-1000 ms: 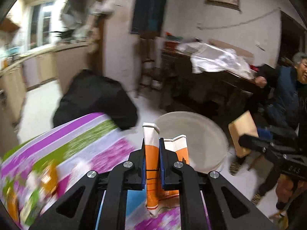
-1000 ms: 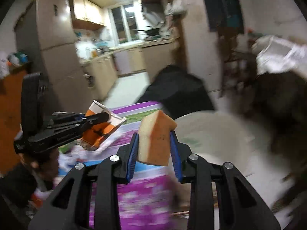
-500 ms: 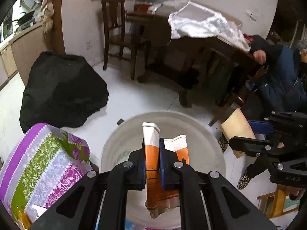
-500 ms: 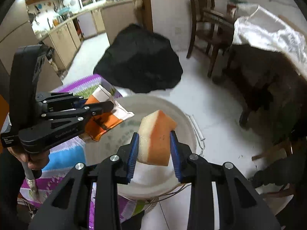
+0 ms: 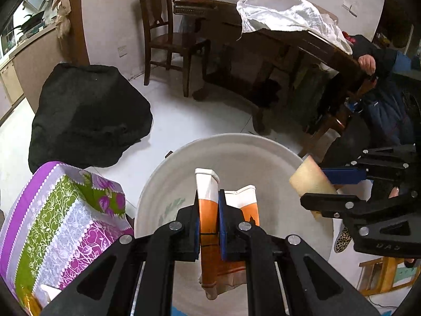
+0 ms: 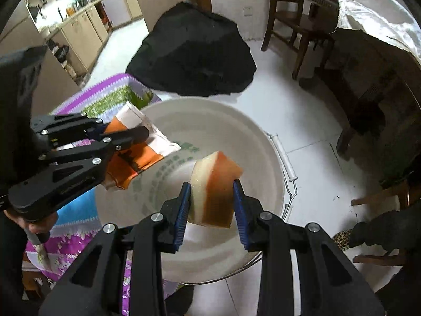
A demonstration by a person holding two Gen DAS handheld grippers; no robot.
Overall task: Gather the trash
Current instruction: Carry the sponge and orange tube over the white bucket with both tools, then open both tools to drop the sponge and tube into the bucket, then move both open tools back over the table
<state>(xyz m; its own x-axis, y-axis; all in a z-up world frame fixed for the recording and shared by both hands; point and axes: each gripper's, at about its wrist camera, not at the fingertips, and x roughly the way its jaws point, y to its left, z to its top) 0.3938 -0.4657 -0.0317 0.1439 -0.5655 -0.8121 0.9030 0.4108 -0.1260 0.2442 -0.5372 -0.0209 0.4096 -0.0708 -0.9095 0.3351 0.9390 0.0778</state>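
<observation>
Orange carton [image 5: 209, 210] upright lengthwise in left gripper [image 5: 208, 221] over bucket [image 5: 263, 142].

You can read very little here. In the left wrist view, at the lower right of the frame, raised letters on the black body of the right gripper [image 5: 329, 181] look like "DAS", though they are faint. In the right wrist view, near the centre of the frame, green printed characters run around the inner wall of the white bucket [image 6: 163, 168], too small and curved to make out. The orange and white carton [image 6: 139, 155] carries dark print you cannot read either.
</observation>
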